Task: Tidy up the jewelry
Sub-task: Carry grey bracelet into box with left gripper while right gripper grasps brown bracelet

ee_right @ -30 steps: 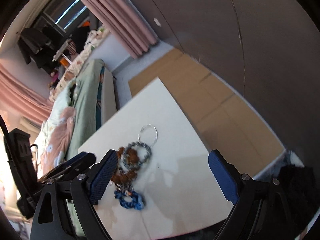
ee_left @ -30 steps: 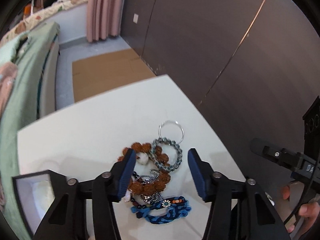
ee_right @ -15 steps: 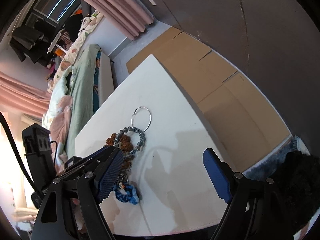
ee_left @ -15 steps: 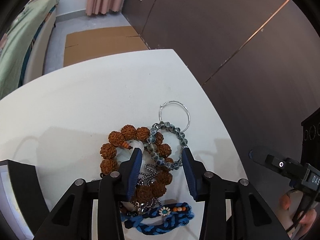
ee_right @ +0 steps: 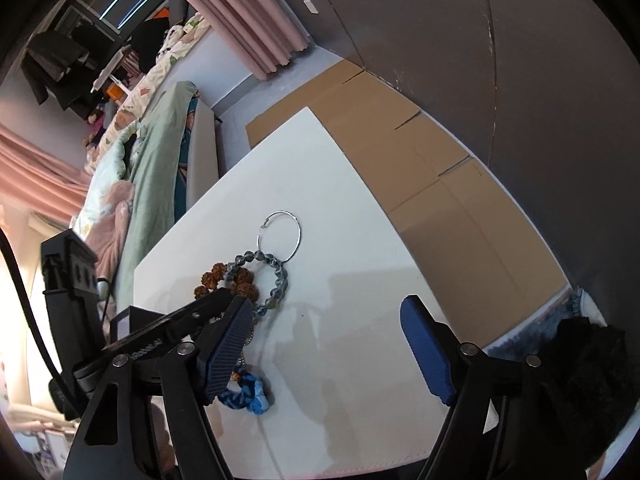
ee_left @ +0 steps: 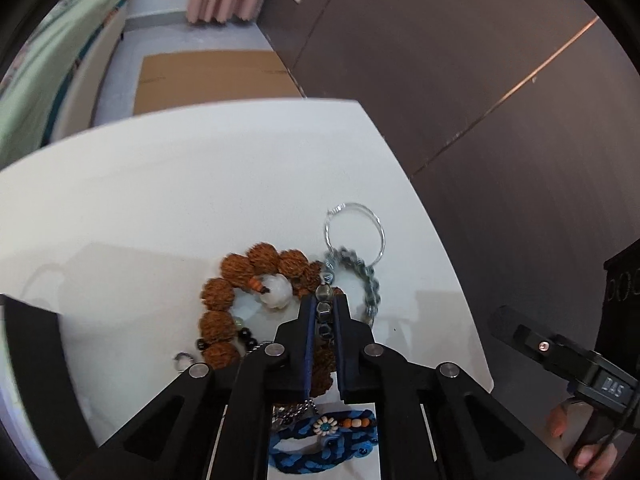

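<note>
A heap of jewelry lies on the white table (ee_left: 180, 184). In the left wrist view my left gripper (ee_left: 324, 304) is shut on the grey bead bracelet (ee_left: 362, 274), pinching its beads between the blue pads. Around it lie a brown seed bracelet (ee_left: 236, 284) with a white bead, a thin silver hoop (ee_left: 354, 230) and a blue braided bracelet (ee_left: 324, 444). In the right wrist view my right gripper (ee_right: 328, 328) is open and empty above the table, right of the heap; the grey bracelet (ee_right: 276, 280), the hoop (ee_right: 280, 236) and the left gripper's fingers (ee_right: 208, 308) show there.
A black-framed tray edge (ee_left: 36, 360) stands at the left of the table. The table's right edge (ee_left: 440, 248) is close to the heap. Cardboard sheets (ee_right: 400, 140) lie on the floor beyond. A bed (ee_right: 152, 168) stands at the left.
My left gripper has come down onto the heap and closed from wide open onto the grey bead bracelet. The right gripper has stayed open, shifting only slightly.
</note>
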